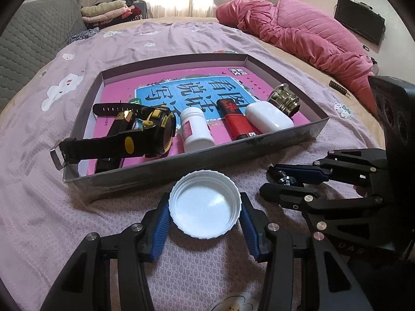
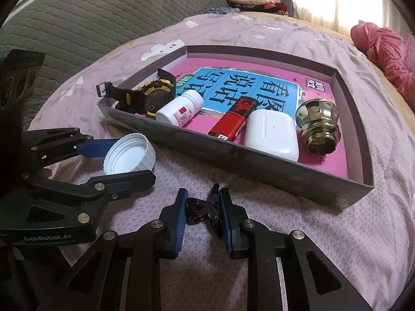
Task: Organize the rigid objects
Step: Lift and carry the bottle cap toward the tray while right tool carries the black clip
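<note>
A white ribbed lid point(image 1: 205, 204) lies open side up on the bedspread in front of the grey tray point(image 1: 181, 165). My left gripper point(image 1: 205, 207) is shut on the lid; it also shows in the right wrist view point(image 2: 124, 160) with the lid point(image 2: 129, 154). My right gripper point(image 2: 202, 207) is shut on a small black metal clip point(image 2: 205, 208); it also shows in the left wrist view point(image 1: 275, 181). The tray point(image 2: 259, 165) holds a black-yellow watch point(image 1: 145, 132), white pill bottle point(image 1: 195, 129), red lighter point(image 1: 234, 119), white earbud case point(image 1: 268, 116) and brass knob point(image 1: 284, 99).
The tray rests on a lilac bedspread point(image 1: 116, 46) over a pink book point(image 1: 124, 88). A pink quilt point(image 1: 298, 33) lies at the back right, a grey sofa point(image 2: 90, 20) to the left, folded clothes point(image 1: 109, 10) near the window.
</note>
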{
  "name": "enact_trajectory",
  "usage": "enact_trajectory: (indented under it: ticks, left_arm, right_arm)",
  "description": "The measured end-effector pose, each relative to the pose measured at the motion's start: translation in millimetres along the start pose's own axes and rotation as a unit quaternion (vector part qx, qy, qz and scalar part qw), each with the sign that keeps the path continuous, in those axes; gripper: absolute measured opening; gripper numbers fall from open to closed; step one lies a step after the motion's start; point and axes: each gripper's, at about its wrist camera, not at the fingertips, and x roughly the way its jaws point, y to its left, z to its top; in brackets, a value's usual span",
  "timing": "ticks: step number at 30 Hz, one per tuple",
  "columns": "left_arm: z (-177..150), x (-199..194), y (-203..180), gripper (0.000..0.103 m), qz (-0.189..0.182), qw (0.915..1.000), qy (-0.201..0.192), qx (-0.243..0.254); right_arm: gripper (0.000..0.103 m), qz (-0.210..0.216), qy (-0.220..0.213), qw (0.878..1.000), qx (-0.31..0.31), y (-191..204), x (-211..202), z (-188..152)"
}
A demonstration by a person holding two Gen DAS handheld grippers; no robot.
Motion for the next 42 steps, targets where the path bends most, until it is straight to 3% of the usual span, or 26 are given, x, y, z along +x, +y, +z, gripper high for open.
enact_trajectory:
  ticks: [32,42]
  left_arm:
    - [1.0,-21.9,-3.0,0.05,-0.008,0.9996,-0.029,0.002]
    - [4.8,-35.8,-2.7,0.05,-0.014,0.9978,-0.065,-0.003]
  right_arm:
    - [0.024,0.004,-0.017,1.0,0.01,4.1,-41.7,-11.7]
    - [0.024,0.007,-0.046,0.999,0.017,2.0,-56.1,-7.8]
